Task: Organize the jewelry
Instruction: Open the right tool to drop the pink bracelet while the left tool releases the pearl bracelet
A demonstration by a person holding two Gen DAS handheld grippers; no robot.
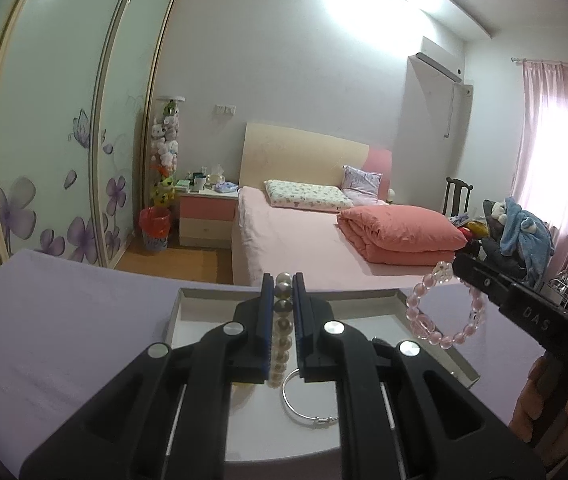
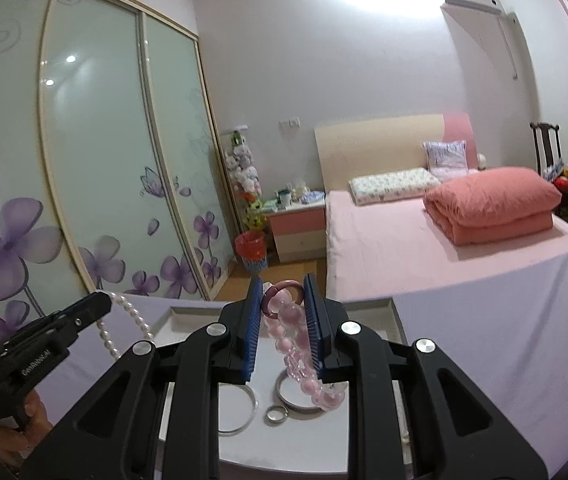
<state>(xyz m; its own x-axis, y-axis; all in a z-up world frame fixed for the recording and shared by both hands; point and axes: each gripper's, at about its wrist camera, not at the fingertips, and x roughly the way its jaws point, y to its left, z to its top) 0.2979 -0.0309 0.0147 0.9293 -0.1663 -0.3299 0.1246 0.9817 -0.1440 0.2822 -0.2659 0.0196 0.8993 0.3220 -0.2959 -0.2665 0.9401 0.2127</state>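
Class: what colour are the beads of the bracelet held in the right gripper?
Translucent pale pink beaded bracelet, clearest in the left wrist view.

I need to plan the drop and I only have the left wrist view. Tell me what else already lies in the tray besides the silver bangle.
Observer: The right wrist view shows a small silver ring on the tray floor, beside a second, thicker silver ring.
Operator: Confirm how the right gripper holds the pink bracelet.
Observer: The right gripper is shut on the pink bead bracelet; the beads trail back between the fingers towards the camera.
Operator: Report the pearl strand from that side.
Observer: The pearl strand hangs as a loop from the left gripper, over the tray's left edge.
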